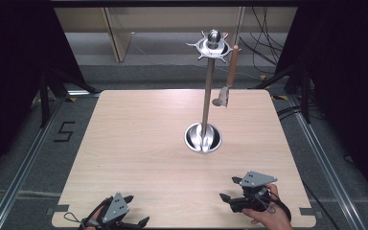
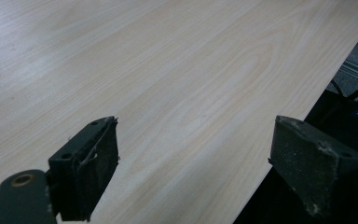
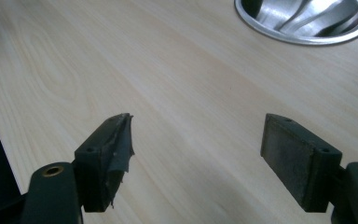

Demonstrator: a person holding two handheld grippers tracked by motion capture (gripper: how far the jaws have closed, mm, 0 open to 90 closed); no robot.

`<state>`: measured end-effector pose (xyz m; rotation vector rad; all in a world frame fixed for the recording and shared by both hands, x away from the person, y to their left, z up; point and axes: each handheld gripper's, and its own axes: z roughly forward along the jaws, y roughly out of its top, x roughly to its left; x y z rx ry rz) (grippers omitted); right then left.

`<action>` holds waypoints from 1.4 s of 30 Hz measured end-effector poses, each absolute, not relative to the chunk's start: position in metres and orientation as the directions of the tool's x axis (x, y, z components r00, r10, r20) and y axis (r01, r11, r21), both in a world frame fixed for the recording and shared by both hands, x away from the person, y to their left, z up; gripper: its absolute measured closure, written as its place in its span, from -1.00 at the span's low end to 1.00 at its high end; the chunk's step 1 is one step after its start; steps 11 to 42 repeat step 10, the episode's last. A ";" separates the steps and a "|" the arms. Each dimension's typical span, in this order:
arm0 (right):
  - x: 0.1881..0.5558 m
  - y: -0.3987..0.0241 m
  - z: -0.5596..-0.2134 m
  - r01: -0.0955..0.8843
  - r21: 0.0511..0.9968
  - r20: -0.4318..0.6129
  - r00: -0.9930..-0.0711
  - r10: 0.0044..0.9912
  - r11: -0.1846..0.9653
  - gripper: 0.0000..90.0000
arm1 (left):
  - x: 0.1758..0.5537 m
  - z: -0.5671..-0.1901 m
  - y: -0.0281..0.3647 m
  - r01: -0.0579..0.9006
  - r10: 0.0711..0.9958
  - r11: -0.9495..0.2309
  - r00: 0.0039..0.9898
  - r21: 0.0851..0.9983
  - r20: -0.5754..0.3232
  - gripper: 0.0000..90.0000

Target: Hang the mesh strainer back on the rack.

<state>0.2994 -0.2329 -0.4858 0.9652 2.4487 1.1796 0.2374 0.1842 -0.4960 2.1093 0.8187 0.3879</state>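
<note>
A steel utensil stand (image 1: 205, 100) rises upright from a round shiny base (image 1: 203, 138) near the table's middle right; its top ring of hooks (image 1: 212, 47) carries one hanging utensil with a brown handle (image 1: 231, 67) and a metal head (image 1: 222, 97). My left gripper (image 1: 136, 211) rests open at the table's front left edge, with nothing between its fingers (image 2: 89, 172). My right gripper (image 1: 230, 189) lies open at the front right, held by a hand (image 1: 268, 218), jaws apart over bare wood (image 3: 196, 154). The stand's base (image 3: 303, 21) shows at the top of the right gripper view.
The light wooden table (image 1: 143, 143) has wide bare wood between the stand and both grippers. Its front edge runs beside the left gripper (image 2: 279, 135). Metal rails (image 1: 24, 163) and cables (image 1: 263, 43) lie on the floor around it.
</note>
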 end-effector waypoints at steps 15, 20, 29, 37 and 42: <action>0.299 -0.233 -0.488 0.463 0.758 0.061 -0.752 0.656 0.460 -0.43 | 0.239 -0.495 0.186 0.406 0.667 -0.474 0.745 0.782 0.018 -0.67; 0.299 -0.233 -0.488 0.463 0.758 0.061 -0.752 0.656 0.460 -0.43 | 0.239 -0.495 0.186 0.406 0.667 -0.474 0.745 0.782 0.018 -0.67; 0.299 -0.233 -0.488 0.463 0.758 0.061 -0.752 0.656 0.460 -0.43 | 0.239 -0.495 0.186 0.406 0.667 -0.474 0.745 0.782 0.018 -0.67; 0.299 -0.233 -0.488 0.463 0.758 0.061 -0.752 0.656 0.460 -0.43 | 0.239 -0.495 0.186 0.406 0.667 -0.474 0.745 0.782 0.018 -0.67; 0.299 -0.233 -0.488 0.463 0.758 0.061 -0.752 0.656 0.460 -0.43 | 0.239 -0.495 0.186 0.406 0.667 -0.474 0.745 0.782 0.018 -0.67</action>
